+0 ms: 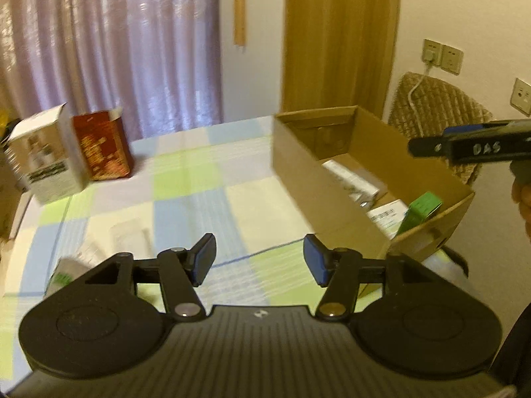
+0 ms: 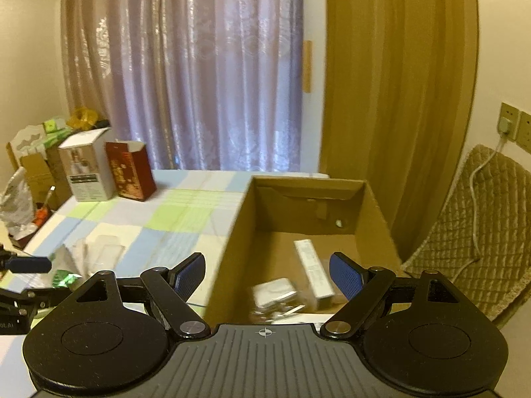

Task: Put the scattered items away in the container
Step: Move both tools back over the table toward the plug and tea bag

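bg: curtain (image 2: pixel 199 83); wall sockets (image 1: pixel 441 56); quilted chair (image 2: pixel 478 225); red box (image 2: pixel 131 174) upright

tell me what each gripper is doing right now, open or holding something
left gripper: open, holding nothing.
right gripper: open, holding nothing, over the cardboard box.

Small room, warm dim light, daylight filtering through the curtain.

Ahead of me: sheer lilac curtain (image 2: pixel 186 76) over the window, heavier tan drape (image 2: pixel 398 76) to its right, cream walls. Wall sockets (image 1: pixel 443 56) on the right, white cable plugged in, dropping over a quilted brown chair back (image 2: pixel 474 219). Table wears a checked pastel cloth (image 1: pixel 199 179). Clutter piled in the left corner.
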The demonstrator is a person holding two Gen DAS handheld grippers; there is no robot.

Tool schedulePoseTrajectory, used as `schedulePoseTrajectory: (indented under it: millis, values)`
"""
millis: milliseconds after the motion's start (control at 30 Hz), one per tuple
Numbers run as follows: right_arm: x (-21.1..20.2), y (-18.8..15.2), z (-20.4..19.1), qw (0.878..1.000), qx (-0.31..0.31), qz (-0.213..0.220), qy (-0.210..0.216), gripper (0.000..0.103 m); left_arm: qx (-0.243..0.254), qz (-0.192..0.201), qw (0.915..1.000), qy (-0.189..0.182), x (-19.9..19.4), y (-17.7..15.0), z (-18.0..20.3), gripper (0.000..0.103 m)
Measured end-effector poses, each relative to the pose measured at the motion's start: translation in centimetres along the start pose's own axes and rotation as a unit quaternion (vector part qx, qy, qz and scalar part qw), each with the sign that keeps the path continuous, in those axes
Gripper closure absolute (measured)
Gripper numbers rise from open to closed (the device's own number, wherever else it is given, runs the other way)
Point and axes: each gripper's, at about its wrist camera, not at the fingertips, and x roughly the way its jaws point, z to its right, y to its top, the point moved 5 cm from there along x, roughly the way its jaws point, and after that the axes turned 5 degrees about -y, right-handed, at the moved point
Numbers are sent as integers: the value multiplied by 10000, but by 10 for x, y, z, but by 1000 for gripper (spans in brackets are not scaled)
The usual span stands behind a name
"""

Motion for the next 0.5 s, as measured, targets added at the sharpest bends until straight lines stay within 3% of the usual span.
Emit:
schedulePoseTrajectory:
  millis: [500]
  values:
    - [-13, 4, -131, 9930, -448, 172, 1081, 16, -576, -159, 9916, 1144, -88, -74, -132, 31]
